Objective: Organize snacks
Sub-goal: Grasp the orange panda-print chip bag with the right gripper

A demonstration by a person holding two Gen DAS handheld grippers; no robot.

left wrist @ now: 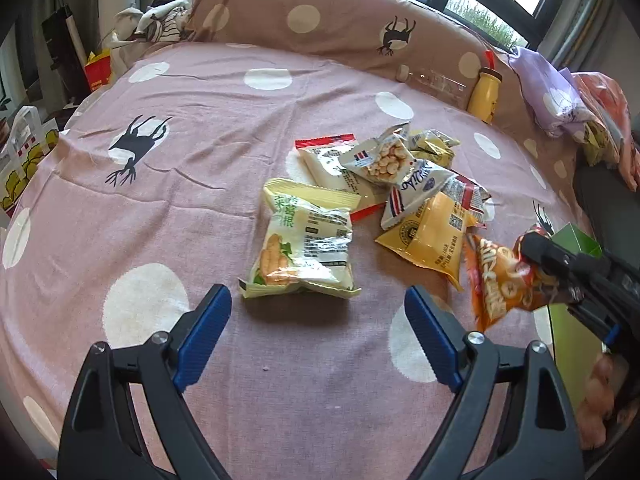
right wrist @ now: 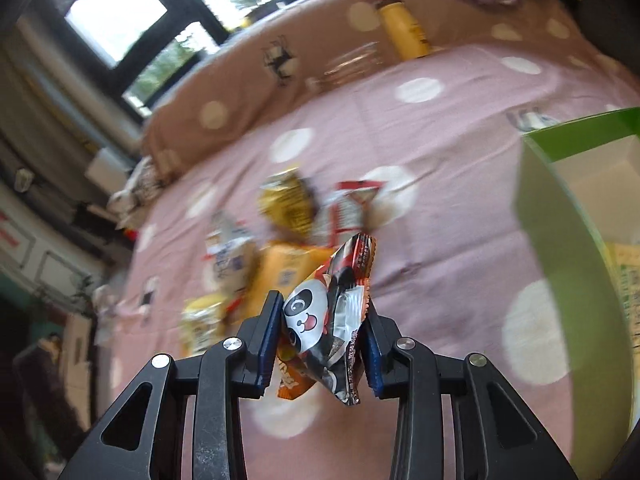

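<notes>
Pink, white-dotted bedsheet [left wrist: 192,208] fills the left wrist view, and most of the snacks are not yet sorted. The left gripper [left wrist: 318,332] hangs with its blue fingers [left wrist: 204,332] spread wide and empty; just beyond their tips lies a pale green-and-yellow snack packet [left wrist: 304,248]. Further out and to the right of them sits a loose pile of packets [left wrist: 404,184] (yellow, white, red-edged ones, overlapping). At the far right edge the right gripper [left wrist: 538,256] pinches an orange packet [left wrist: 500,280], lifted clear of the sheet.

From the right wrist view, the same packet shows a panda face [right wrist: 320,320] and sits clamped between the closed fingers [right wrist: 268,340], crumpled by the squeeze. To the right of the fingers stands a green box [right wrist: 552,240], open-topped, with at least one wrapper visible inside. Judging by this, one packet is on its way to the box and the pile beyond the fingertips remains to do.
</notes>
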